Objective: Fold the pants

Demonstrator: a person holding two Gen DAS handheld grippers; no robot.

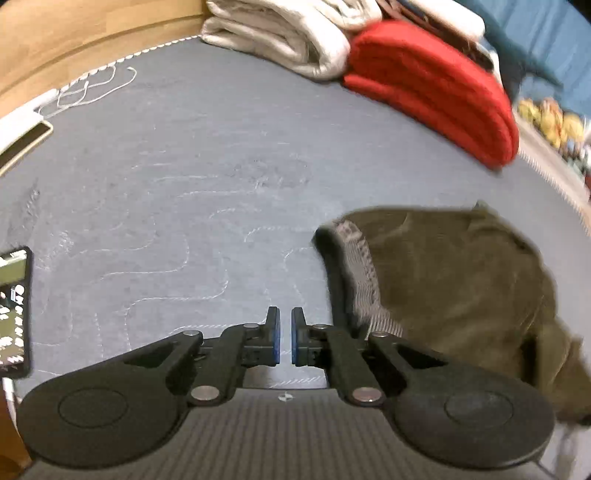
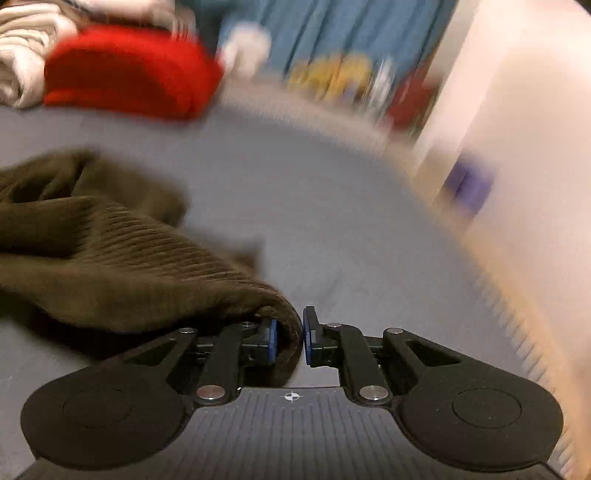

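The olive-brown pants (image 1: pixel 450 280) lie bunched on the grey quilted mattress (image 1: pixel 184 206), their striped grey waistband (image 1: pixel 362 273) turned up on the left side. My left gripper (image 1: pixel 285 338) hovers just left of the pants, its jaws almost together with nothing between them. In the right wrist view my right gripper (image 2: pixel 289 338) is shut on a ribbed edge of the pants (image 2: pixel 110 258), which trail off to the left over the mattress (image 2: pixel 332 206). That view is blurred by motion.
A folded red blanket (image 1: pixel 432 88) and folded white bedding (image 1: pixel 280 33) lie at the far side of the mattress. A phone (image 1: pixel 14 314) lies at the left edge. A wooden bed frame (image 1: pixel 74 40) runs along the far left. A white wall (image 2: pixel 535 166) is to the right.
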